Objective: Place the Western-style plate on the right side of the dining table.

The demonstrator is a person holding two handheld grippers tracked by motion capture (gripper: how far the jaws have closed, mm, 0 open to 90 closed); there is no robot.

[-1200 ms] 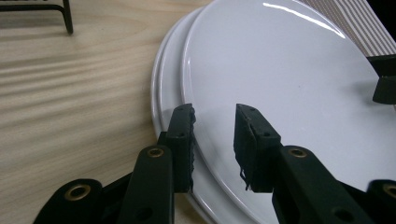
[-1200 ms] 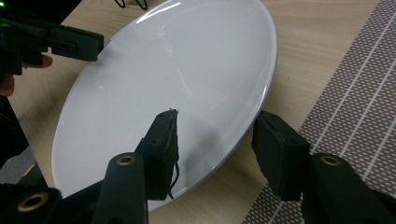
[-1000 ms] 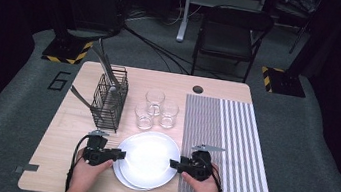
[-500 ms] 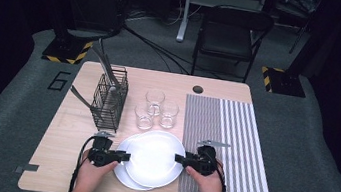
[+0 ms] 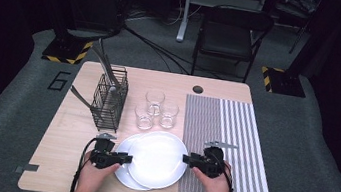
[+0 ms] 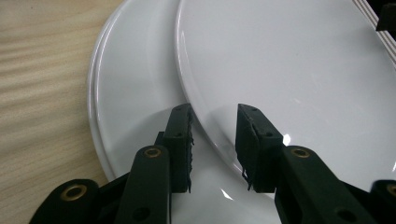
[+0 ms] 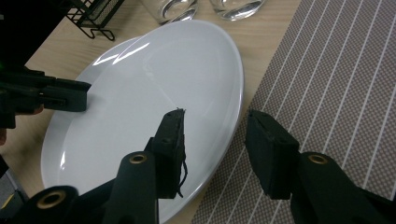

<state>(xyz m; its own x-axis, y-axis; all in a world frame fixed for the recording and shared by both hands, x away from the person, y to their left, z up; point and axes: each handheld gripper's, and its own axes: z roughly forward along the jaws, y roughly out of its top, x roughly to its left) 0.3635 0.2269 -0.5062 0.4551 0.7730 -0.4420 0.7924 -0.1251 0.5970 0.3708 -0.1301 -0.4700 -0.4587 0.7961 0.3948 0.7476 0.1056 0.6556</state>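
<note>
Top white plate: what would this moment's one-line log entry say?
top white plate | straddled by left hand-held gripper, right hand-held gripper | overlaps lower plate

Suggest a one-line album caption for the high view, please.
Two hand-held grippers, left and right, flank the rim of the top white plate beside a striped mat.
</note>
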